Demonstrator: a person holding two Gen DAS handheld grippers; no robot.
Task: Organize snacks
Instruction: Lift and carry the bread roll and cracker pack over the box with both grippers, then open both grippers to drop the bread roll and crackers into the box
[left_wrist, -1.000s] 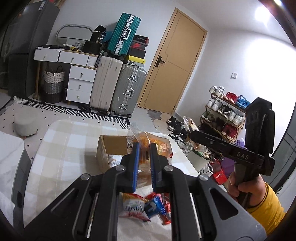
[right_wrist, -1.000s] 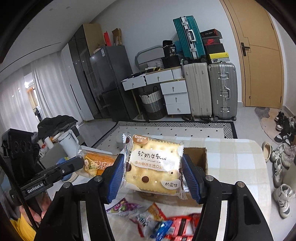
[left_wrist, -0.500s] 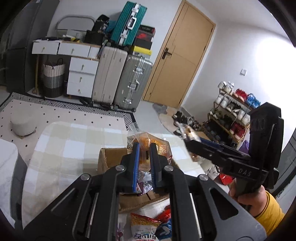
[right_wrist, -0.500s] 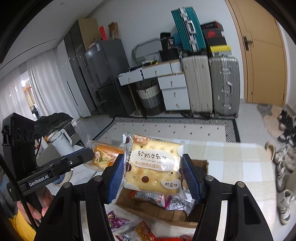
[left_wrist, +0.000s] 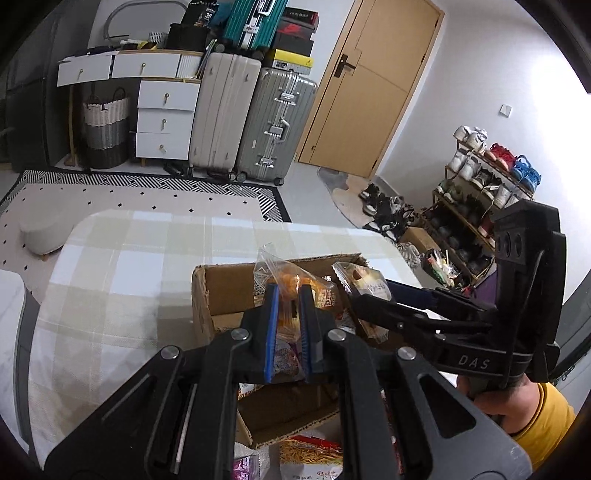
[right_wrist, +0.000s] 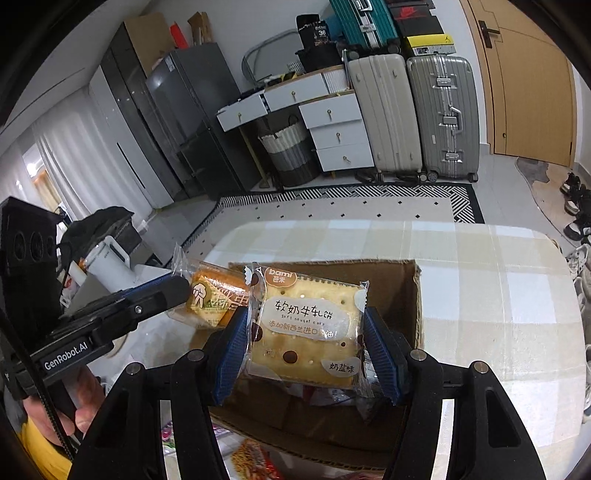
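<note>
Above the open cardboard box (right_wrist: 402, 291), both grippers hang loaded: the right gripper (right_wrist: 308, 360) is clamped by its blue pads on the two side edges of a square nougat-cracker packet (right_wrist: 306, 328), held upright over the box's middle, and the left gripper (left_wrist: 287, 332) is pinched nearly together on an orange snack packet (left_wrist: 291, 282) in clear wrap, over the box's left half. Neither packet has been let go, so I judge the work partway done: some wrapped snacks already lie inside the box under the cracker packet, these two look ready to drop in, and more loose packets (right_wrist: 255, 456) lie on the table just in front of the box's near wall, waiting their turn. How many remain beyond the bottom edge of the views cannot be told. Under the box is a table (left_wrist: 122, 258) with rounded corners and a pale checked cloth. Beyond the box's far side, across a patterned rug, stand white drawers (left_wrist: 166, 118), two upright suitcases (left_wrist: 251, 118) and a wooden door (left_wrist: 373, 85); to the box's right is a shoe rack (left_wrist: 476, 206).
</note>
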